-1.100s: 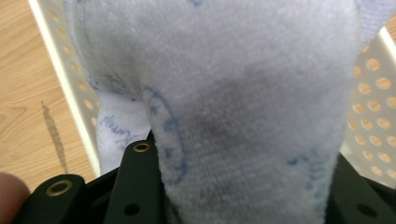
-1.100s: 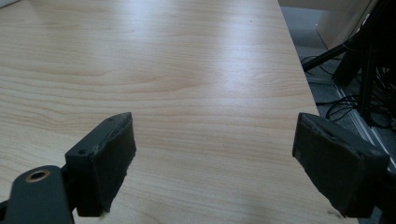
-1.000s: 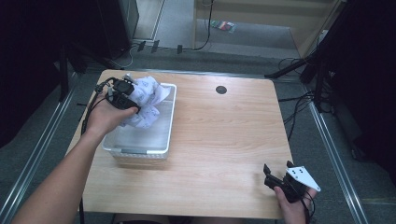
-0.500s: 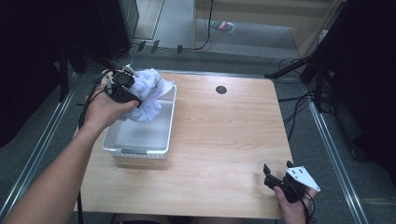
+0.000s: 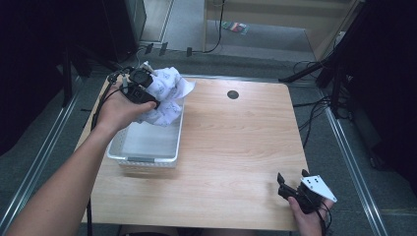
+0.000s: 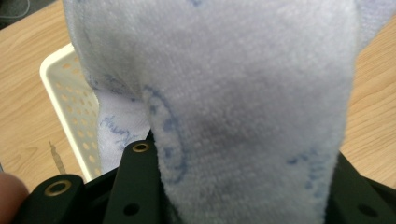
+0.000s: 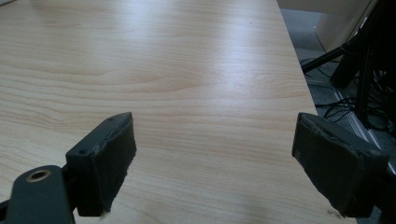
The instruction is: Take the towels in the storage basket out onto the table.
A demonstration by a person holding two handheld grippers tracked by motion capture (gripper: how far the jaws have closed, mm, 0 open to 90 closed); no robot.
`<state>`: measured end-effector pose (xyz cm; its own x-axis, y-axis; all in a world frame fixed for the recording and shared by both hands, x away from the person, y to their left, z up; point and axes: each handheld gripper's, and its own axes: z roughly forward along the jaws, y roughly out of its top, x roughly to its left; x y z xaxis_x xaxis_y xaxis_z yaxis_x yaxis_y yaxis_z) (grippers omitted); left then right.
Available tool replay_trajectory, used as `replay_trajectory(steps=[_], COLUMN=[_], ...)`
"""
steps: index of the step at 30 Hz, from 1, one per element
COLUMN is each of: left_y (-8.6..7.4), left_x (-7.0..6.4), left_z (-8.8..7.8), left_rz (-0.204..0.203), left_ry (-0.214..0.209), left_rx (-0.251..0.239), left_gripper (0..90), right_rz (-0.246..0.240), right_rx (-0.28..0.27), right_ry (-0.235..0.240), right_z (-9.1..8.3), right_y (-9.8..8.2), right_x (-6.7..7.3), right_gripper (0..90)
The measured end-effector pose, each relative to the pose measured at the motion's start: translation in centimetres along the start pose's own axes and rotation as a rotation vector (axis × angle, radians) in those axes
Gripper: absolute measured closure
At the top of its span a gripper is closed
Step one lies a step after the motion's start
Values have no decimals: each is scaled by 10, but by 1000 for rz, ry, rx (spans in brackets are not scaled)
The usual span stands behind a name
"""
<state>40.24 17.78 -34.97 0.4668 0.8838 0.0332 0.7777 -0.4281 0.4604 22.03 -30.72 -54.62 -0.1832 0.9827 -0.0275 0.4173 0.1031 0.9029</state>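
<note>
The left gripper (image 5: 142, 91) is clamped on a bunched white towel (image 5: 167, 96) with faint blue print, held above the far end of the white perforated basket (image 5: 147, 158) that sits on the left side of the wooden table (image 5: 236, 147). The towel looks light, soft and limp: it will sag and drape from wherever it is pinched, and its terry pile should give the pads good friction, so slipping seems unlikely as long as a thick fold is caught rather than a single thin edge. A hanging corner could snag on the basket rim. In the left gripper view the cloth (image 6: 224, 102) covers the jaws, so the exact pinch point and how much fabric lies between the pads cannot be made out. The lower part of the towel is hidden behind the hand. The right gripper (image 5: 294, 186) waits at the near right corner, jaws apart over bare wood.
</note>
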Motion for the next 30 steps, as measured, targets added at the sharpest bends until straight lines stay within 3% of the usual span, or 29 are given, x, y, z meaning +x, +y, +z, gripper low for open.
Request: replay_trajectory(steps=[30], left_y=[34], left_x=[-67], left_z=[10], left_rz=[99], left_ry=[-61], left_rx=[-25], left_gripper=[583], right_rz=[-6], right_rx=[-2], right_ry=[1], right_z=[1], right_y=[0], right_x=[1], right_gripper=[132])
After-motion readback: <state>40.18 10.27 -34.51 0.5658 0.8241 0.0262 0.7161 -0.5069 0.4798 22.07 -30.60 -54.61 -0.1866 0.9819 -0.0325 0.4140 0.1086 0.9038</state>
